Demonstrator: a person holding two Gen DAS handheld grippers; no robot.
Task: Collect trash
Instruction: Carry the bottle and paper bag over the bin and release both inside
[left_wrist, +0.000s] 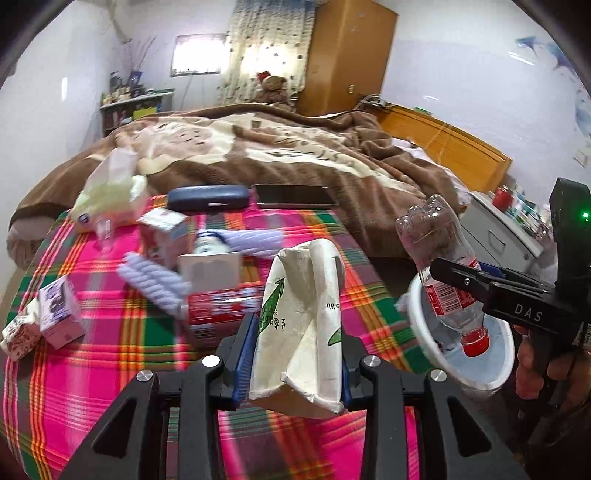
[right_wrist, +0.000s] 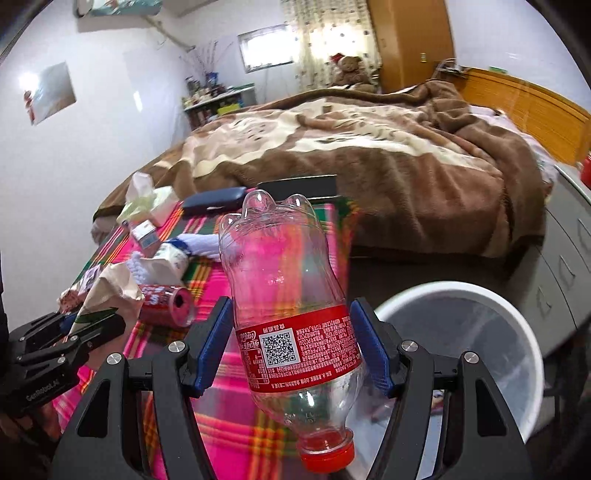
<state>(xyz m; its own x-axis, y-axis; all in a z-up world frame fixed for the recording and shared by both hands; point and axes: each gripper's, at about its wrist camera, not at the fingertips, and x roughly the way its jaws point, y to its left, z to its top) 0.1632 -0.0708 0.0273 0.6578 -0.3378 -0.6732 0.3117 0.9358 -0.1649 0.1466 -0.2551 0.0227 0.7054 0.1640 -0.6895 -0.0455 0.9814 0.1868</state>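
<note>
My left gripper (left_wrist: 297, 354) is shut on a crushed white paper cup (left_wrist: 306, 325) with green print, lifted above the plaid cloth (left_wrist: 92, 369). My right gripper (right_wrist: 291, 347) is shut on an empty clear plastic bottle (right_wrist: 284, 295) with a red label, held cap down. The bottle (left_wrist: 439, 266) hangs over the rim of the white trash bin (right_wrist: 491, 295), which stands right of the table. In the left wrist view the bin (left_wrist: 495, 373) lies behind the right gripper (left_wrist: 461, 280). The cup (right_wrist: 110, 291) and left gripper (right_wrist: 85, 332) show at the lower left of the right wrist view.
On the plaid cloth lie a red can (left_wrist: 218, 310), small cartons (left_wrist: 61, 317), purple twisted rope (left_wrist: 155, 280), a tissue pack (left_wrist: 107, 199), a blue case (left_wrist: 208, 199) and a dark phone (left_wrist: 295, 195). A bed with a brown blanket (left_wrist: 280, 147) lies beyond. Grey drawers (right_wrist: 565, 258) stand right.
</note>
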